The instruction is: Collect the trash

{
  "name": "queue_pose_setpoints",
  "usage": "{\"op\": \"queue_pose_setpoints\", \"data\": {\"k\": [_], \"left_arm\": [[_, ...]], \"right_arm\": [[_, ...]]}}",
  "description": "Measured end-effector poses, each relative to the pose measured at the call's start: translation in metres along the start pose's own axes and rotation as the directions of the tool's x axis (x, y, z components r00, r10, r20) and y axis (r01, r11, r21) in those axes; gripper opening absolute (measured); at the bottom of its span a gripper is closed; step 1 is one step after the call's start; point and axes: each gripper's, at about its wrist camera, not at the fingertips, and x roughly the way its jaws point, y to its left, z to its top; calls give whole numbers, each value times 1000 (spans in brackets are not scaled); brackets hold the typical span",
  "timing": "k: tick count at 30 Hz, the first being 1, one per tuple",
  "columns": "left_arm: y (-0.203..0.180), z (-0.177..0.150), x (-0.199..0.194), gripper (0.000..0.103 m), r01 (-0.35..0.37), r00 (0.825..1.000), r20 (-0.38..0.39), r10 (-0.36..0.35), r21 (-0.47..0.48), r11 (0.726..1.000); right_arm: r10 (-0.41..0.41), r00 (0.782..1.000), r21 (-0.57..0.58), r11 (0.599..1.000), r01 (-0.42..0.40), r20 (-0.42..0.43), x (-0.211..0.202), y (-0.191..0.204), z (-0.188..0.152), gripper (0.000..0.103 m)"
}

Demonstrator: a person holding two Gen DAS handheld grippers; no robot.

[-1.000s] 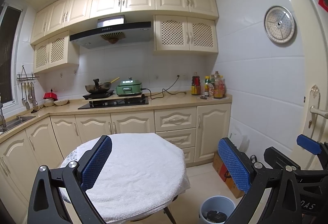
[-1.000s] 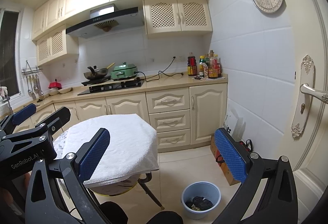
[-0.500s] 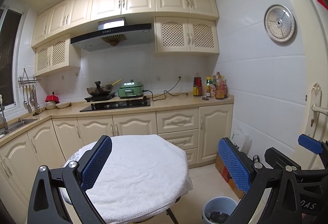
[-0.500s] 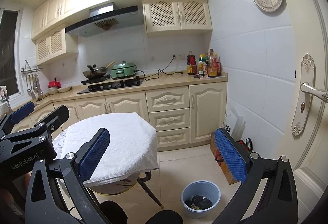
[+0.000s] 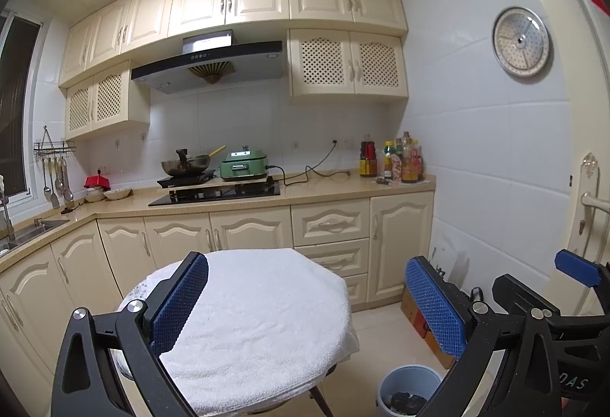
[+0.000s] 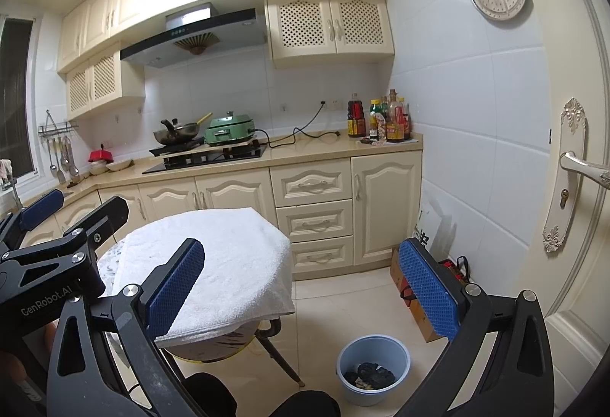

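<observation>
Both grippers are held up in the air, spread wide and grasping nothing. The left gripper has its blue pads far apart, framing a small round table draped with a white towel. The right gripper is just as released, its pads splayed to either side of the view.

The trash sits in a small blue bin on the tiled floor, just to the right of the table's legs — dark crumpled scraps lie at the bottom of it. In the left wrist view the same bin shows only partly at the lower edge, below and between the pads. The towel's top surface looks bare.

Beyond the table runs a cream kitchen counter with a wok and a green cooker on the stove, and a cluster of bottles in the corner. A cardboard box rests on the floor against the right wall, near the bin. A door handle shows at the far right.
</observation>
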Motion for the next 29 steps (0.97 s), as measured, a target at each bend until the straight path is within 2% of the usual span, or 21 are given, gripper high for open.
{"op": "queue_pose_setpoints", "data": {"k": [29], "left_arm": [[2, 2, 4, 102, 6, 1000, -15, -6, 0, 1000]], "right_arm": [[-7, 1000, -1, 1000, 7, -9, 4, -2, 1, 103]]}}
